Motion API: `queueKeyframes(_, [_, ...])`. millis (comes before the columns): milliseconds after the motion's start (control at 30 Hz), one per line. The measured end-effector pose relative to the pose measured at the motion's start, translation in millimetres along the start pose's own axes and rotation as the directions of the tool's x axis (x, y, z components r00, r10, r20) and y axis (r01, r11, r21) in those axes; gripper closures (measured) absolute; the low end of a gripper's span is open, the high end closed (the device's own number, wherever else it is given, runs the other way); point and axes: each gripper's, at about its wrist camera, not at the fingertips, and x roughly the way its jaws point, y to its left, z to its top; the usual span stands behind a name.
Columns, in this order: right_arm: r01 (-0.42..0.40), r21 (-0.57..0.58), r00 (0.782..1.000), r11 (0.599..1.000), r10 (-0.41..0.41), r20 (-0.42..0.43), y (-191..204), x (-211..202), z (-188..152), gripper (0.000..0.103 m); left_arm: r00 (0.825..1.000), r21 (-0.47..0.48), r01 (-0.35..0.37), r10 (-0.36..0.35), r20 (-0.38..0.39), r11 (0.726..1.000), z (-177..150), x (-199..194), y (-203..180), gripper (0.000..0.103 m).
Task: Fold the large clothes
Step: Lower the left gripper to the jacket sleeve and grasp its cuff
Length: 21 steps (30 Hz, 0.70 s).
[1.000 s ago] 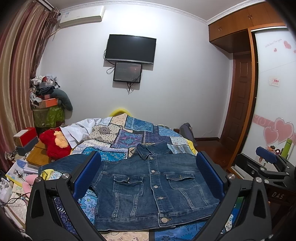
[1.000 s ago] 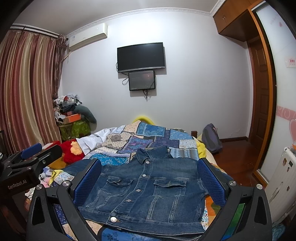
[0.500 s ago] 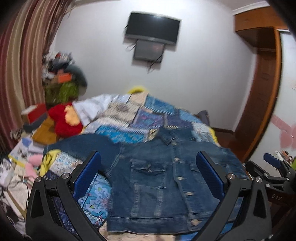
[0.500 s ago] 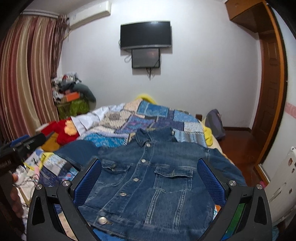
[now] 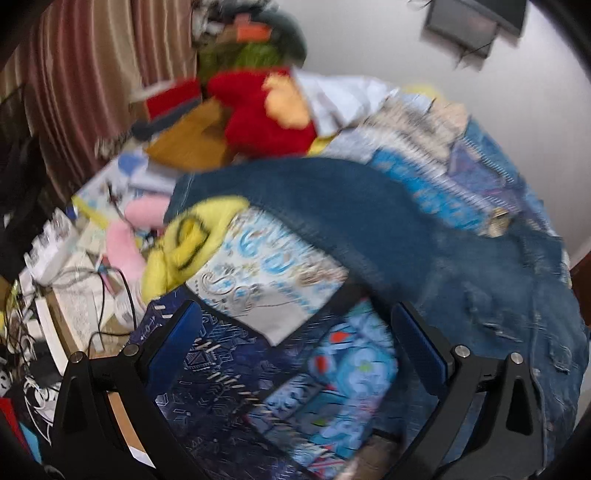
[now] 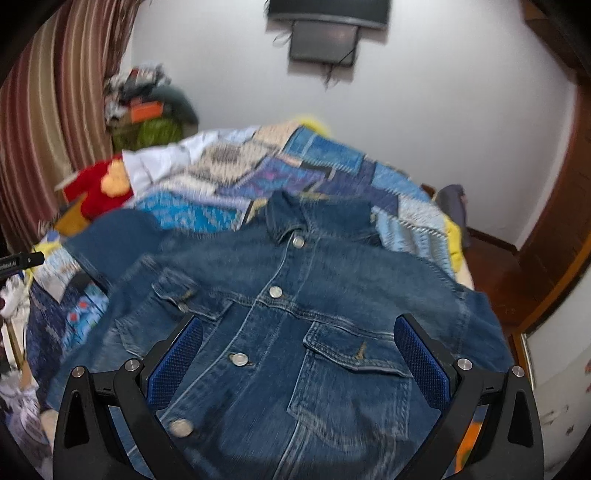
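Observation:
A blue denim jacket (image 6: 295, 325) lies face up and buttoned on the patchwork quilt (image 6: 258, 173), collar toward the far wall. My right gripper (image 6: 297, 354) is open and empty, low over the jacket's chest between its two pockets. In the left wrist view the jacket's sleeve (image 5: 332, 206) stretches to the left across the quilt (image 5: 258, 266), and the jacket body (image 5: 517, 295) lies at the right. My left gripper (image 5: 295, 343) is open and empty above the quilt, just in front of that sleeve. Both views are blurred by motion.
A red plush toy (image 5: 258, 110) and a yellow plush (image 5: 184, 243) lie at the bed's left edge. Boxes, cables and clutter (image 5: 74, 266) crowd the floor on the left. Striped curtains (image 6: 55, 110) hang at left, a wall TV (image 6: 325, 11) at the far wall, a wooden door (image 6: 554, 236) at right.
My left gripper has swung left and down toward the sleeve and the bed's left edge. My right gripper has dropped lower and closer over the jacket front. Both stay open.

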Motion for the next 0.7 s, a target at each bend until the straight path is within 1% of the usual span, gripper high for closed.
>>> queueKeyframes(67, [-0.032,-0.003,0.998,0.999,0.032,-0.059,-2.1,23.4,6.0,0.000,0.997,-0.024,0.037,-0.038,-0.063,0.999,4.4,19.3,10.0,0.000])
queueKeyframes(100, [-0.058,0.003,0.995,0.998,0.058,-0.084,-3.7,33.6,8.7,0.000,0.995,-0.037,0.059,-0.062,-0.080,0.998,5.9,24.1,11.0,0.000])
queueKeyframes(133, [-0.098,0.023,0.988,0.995,0.100,-0.122,-6.5,47.3,12.5,0.000,0.992,-0.044,0.086,-0.090,-0.091,0.995,9.3,31.9,12.1,0.001])
queueKeyframes(200, [-0.137,0.063,0.974,0.989,0.146,-0.172,-12.0,64.2,16.9,0.000,0.988,-0.045,0.112,-0.116,-0.106,0.993,16.3,41.3,9.6,0.001])
queueKeyframes(233, [-0.148,0.084,0.967,0.985,0.162,-0.198,-14.8,73.8,19.6,0.000,0.985,-0.054,0.125,-0.131,-0.116,0.991,21.0,46.6,7.5,0.001])
queueKeyframes(300, [-0.159,0.120,0.954,0.980,0.183,-0.236,-20.4,91.0,24.7,0.000,0.974,-0.086,0.171,-0.181,-0.136,0.982,29.5,56.4,5.7,0.002])
queueKeyframes(367, [-0.154,0.138,0.949,0.978,0.186,-0.254,-24.1,100.9,27.4,0.000,0.966,-0.126,0.197,-0.215,-0.147,0.972,37.9,59.7,4.5,0.006])
queueKeyframes(400, [-0.155,0.150,0.946,0.976,0.191,-0.263,-26.2,106.2,28.7,0.000,0.961,-0.140,0.211,-0.231,-0.149,0.967,41.7,59.5,3.5,0.011])
queueKeyframes(433, [-0.158,0.164,0.942,0.974,0.199,-0.270,-28.2,110.5,29.1,0.000,0.958,-0.155,0.219,-0.242,-0.153,0.963,45.2,57.3,2.7,0.019])
queueKeyframes(500, [-0.163,0.189,0.936,0.968,0.213,-0.279,-31.6,116.1,29.9,0.000,0.939,-0.182,0.281,-0.309,-0.151,0.942,48.8,48.4,1.5,0.026])
queueKeyframes(533, [-0.168,0.203,0.934,0.965,0.221,-0.280,-32.7,119.1,29.3,0.000,0.933,-0.187,0.301,-0.329,-0.146,0.935,50.3,44.2,-0.6,0.026])
queueKeyframes(600, [-0.179,0.223,0.928,0.958,0.240,-0.284,-35.2,120.7,27.6,0.000,0.935,-0.169,0.303,-0.327,-0.137,0.938,53.6,40.0,-5.2,0.026])
queueKeyframes(633, [-0.183,0.228,0.926,0.956,0.246,-0.286,-34.9,122.1,27.5,0.000,0.941,-0.162,0.282,-0.306,-0.148,0.946,55.5,43.4,-6.6,0.026])
queueKeyframes(667, [-0.187,0.236,0.924,0.954,0.253,-0.288,-34.8,123.5,27.5,0.000,0.943,-0.169,0.266,-0.293,-0.160,0.949,56.9,49.0,-6.0,0.026])
queueKeyframes(700, [-0.191,0.242,0.922,0.951,0.258,-0.288,-34.4,124.2,27.6,0.000,0.938,-0.198,0.262,-0.298,-0.178,0.944,58.2,59.0,-3.2,0.026])
